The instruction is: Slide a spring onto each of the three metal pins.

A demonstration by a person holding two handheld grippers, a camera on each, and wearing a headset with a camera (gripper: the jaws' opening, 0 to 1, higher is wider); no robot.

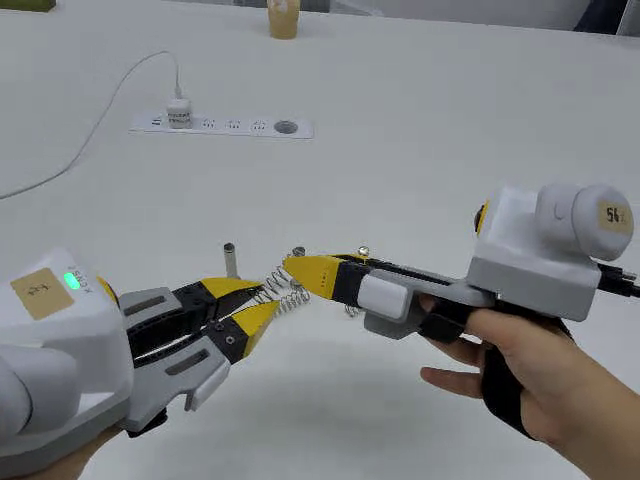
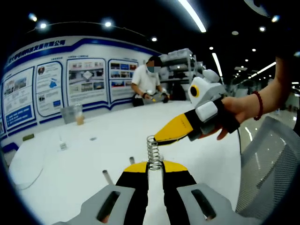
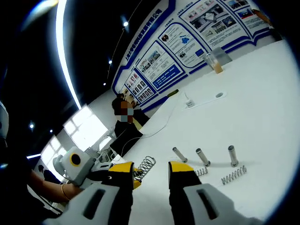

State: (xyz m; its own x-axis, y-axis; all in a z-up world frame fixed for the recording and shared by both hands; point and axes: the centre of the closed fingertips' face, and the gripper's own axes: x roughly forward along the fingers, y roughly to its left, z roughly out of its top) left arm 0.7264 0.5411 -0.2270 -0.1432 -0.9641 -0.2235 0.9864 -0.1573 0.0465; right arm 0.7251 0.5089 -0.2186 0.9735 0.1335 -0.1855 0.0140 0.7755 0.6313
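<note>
Spring (image 2: pixel 153 154) clamped between left gripper (image 2: pixel 154 165) fingers, right gripper (image 3: pixel 151 168) fingers apart, cup (image 2: pixel 79 114) part-filled with tan liquid

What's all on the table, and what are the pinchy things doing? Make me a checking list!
Surface: white table, smooth.
Job's things: three metal pins upright, no spring on any; two loose springs lying beside them; one held spring in the air.
Clutter: cup at the far edge.
Grippers: left gripper shut on the held spring; right gripper open, its tip by the spring's free end.
Cables: white cable running to a power strip.
Surroundings: poster wall; a person across the table.
</note>
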